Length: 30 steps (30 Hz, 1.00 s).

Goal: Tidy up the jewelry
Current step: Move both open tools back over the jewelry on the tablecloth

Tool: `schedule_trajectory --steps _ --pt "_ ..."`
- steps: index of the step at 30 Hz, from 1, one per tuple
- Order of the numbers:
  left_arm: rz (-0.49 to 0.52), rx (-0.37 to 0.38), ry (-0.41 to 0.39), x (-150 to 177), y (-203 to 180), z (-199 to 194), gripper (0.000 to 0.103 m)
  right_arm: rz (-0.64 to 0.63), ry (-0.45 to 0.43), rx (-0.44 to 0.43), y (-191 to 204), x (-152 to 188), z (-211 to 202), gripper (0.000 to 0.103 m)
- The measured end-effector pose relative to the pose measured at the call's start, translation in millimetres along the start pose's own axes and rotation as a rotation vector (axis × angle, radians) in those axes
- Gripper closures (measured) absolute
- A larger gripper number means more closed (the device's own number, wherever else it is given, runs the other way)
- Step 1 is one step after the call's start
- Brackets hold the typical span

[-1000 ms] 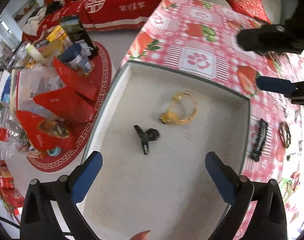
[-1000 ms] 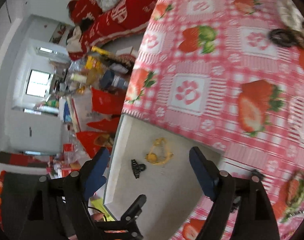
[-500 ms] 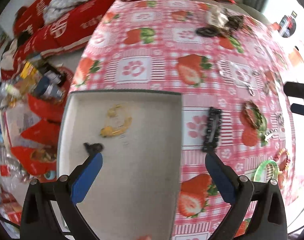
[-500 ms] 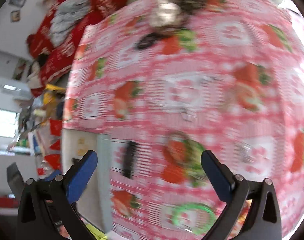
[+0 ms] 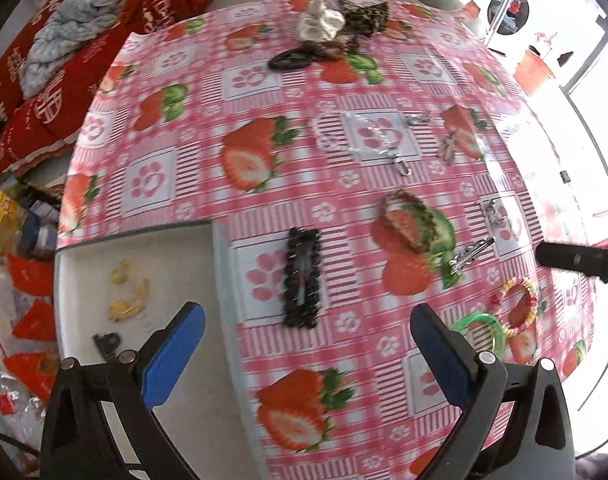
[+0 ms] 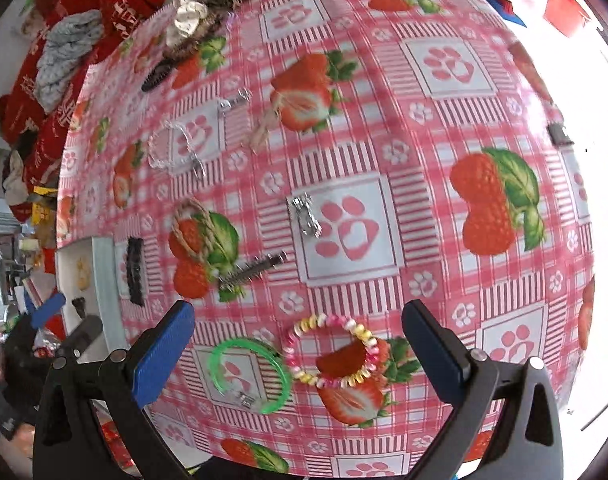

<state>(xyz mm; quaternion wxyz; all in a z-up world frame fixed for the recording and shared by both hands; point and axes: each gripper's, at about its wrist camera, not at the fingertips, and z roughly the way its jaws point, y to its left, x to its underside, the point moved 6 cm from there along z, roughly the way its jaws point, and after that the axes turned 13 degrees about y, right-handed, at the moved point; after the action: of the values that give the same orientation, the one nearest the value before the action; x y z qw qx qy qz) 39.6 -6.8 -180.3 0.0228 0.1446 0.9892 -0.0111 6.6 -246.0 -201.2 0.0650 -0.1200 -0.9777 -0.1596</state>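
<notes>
While both grippers hang empty above the table, the notes run so:
Room: red cushions and a grey knit heap beyond the far edge.
Surface: strawberry tablecloth (image 6: 344, 152), jewelry scattered across it.
Tray (image 5: 220, 264): left side, holds a yellow piece (image 5: 128, 296) and a black clip (image 5: 108, 344).
Right gripper (image 6: 298, 354): jaws spread wide, bead bracelet (image 6: 332, 354) and green bangle (image 6: 250, 376) between them untouched; lower squarely, pinch one rim only.
Left gripper (image 5: 308, 356): spread, black hair clip (image 5: 303, 276) just ahead.
</notes>
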Motion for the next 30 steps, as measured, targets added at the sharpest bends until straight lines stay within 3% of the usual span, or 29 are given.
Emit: schedule_trajectory --steps 3,5,10,25,30 --pt "0.022 0.001 0.006 -7.9 -10.3 5.4 0.000 -0.007 0.005 0.007 -0.6 0.1 5.0 0.000" --pt "0.045 -0.009 0.012 -14.8 -17.1 10.5 0.009 -0.014 0.005 0.013 -1.0 -1.7 6.9 0.000" --pt "0.060 -0.034 0.032 -27.2 -22.4 26.7 0.009 -0.042 -0.005 0.056 -1.8 -12.9 9.2 0.000" --pt "-0.011 -0.079 0.119 -41.3 -6.5 74.4 0.009 -0.090 -0.044 0.097 7.5 -75.6 12.1 0.000" --pt "-0.053 -0.053 0.128 -40.9 2.1 82.9 0.009 -0.084 -0.066 0.106 19.8 -98.8 15.0 0.001"
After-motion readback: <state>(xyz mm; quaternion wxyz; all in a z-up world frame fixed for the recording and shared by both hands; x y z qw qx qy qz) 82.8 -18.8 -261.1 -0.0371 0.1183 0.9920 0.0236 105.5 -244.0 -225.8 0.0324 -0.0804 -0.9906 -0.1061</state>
